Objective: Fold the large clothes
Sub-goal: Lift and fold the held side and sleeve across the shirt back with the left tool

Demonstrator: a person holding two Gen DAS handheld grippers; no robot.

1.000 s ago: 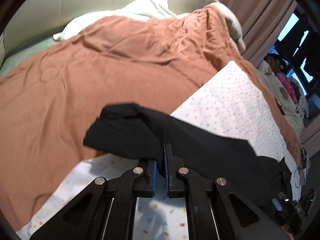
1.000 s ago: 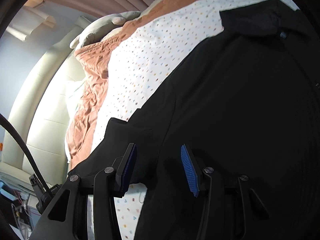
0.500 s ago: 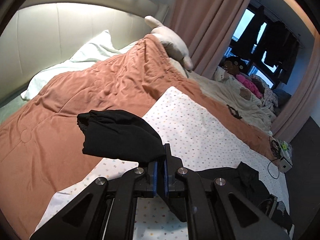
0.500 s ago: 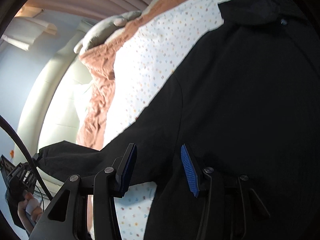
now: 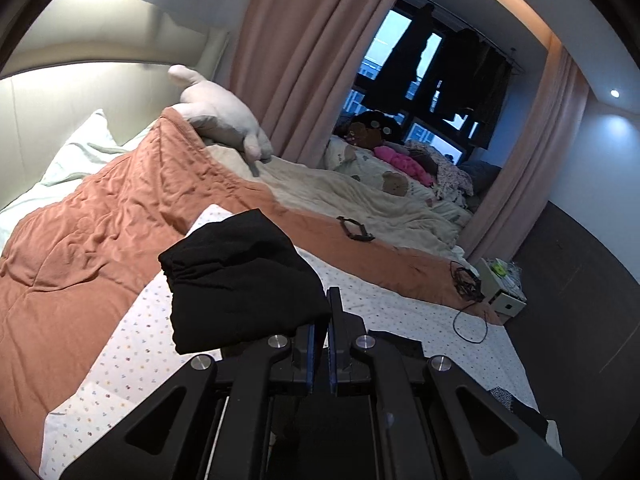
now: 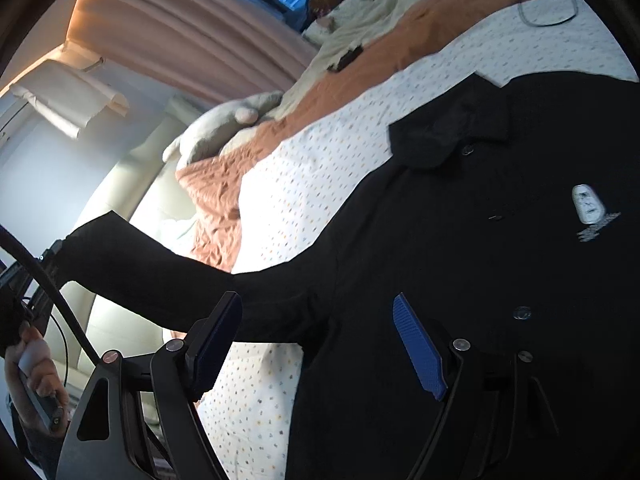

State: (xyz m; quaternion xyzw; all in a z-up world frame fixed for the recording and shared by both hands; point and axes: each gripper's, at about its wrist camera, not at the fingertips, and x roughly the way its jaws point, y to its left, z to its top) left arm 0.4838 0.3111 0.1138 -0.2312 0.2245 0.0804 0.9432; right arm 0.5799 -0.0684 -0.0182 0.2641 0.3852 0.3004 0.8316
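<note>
While the black shirt [image 6: 460, 240] lies spread on the dotted sheet [image 6: 320, 184] of the bed, its sleeve [image 5: 240, 280] is held lifted off the sheet, clamped in the closed jaws of the left gripper [image 5: 322, 320]. Jaws of the right gripper [image 6: 320, 332] are opening above the shirt, with nothing pressed between them.

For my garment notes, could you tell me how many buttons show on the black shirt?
3: one button by the collar, one mid-chest, one lowest; more may be hidden.
</note>
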